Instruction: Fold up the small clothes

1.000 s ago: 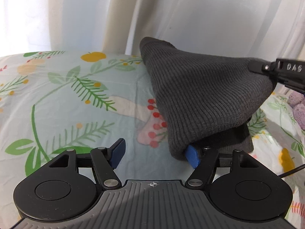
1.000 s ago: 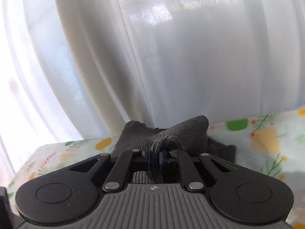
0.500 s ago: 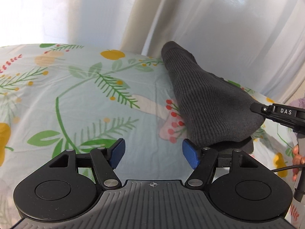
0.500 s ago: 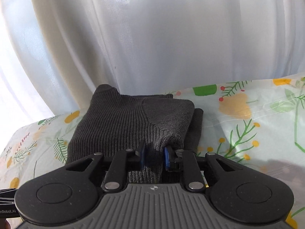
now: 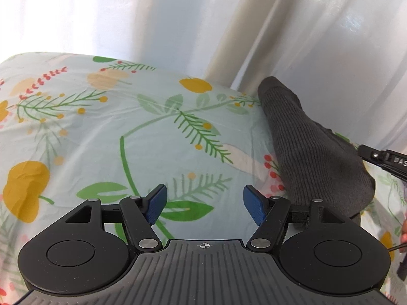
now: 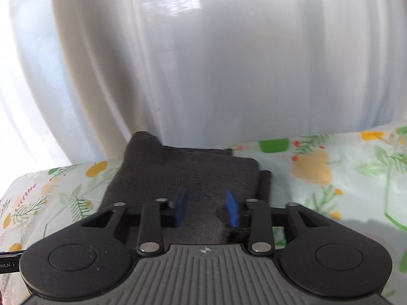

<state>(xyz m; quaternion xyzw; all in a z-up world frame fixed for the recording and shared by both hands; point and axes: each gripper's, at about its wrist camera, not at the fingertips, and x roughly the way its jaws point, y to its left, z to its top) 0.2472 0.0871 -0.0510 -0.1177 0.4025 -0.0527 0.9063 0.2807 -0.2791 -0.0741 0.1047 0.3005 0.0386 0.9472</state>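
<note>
A dark grey ribbed knit garment (image 6: 178, 175) lies folded on the floral tablecloth (image 6: 330, 178) near the curtain. In the left wrist view it (image 5: 313, 152) lies at the right. My right gripper (image 6: 206, 208) is open, its blue pads on either side of the garment's near edge, not pinching it. My left gripper (image 5: 204, 207) is open and empty over bare cloth, left of the garment. The tip of the right gripper (image 5: 384, 157) shows at the right edge of the left wrist view.
A white curtain (image 6: 216, 63) hangs right behind the table's far edge. The floral tablecloth (image 5: 101, 139) stretches left of the garment. A hand's fingertip (image 5: 404, 231) shows at the far right.
My right gripper lowered the folded-over part onto the garment and opened its jaws, letting it go. My left gripper drew back to the left, away from the garment.
</note>
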